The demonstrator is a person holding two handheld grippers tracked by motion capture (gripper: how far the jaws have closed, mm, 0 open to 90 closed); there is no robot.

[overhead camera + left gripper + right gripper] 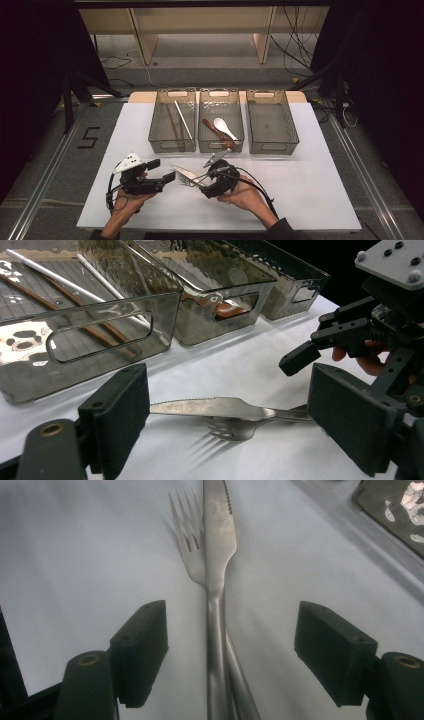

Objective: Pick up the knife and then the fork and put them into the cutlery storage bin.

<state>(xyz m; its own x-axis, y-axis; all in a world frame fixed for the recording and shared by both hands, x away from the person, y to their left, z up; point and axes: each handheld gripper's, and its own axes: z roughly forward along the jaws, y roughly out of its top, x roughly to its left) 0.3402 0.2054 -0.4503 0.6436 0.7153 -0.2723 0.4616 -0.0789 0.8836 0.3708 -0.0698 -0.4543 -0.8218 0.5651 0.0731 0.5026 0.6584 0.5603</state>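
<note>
I count three clear bins in a row on my worktop (310,200): the left bin (172,120), the middle bin (220,120) and the right bin (271,120). I see one knife (184,173) and one fork (192,181) lying together. The middle bin holds one white spoon (224,127) and one brown spoon (216,132). In the left bin I make out one white stick (183,119) and brown chopsticks (173,125), two as far as I can tell.

A steel knife (218,540) lies flat across a steel fork (187,545) on the white table (310,190).
</note>
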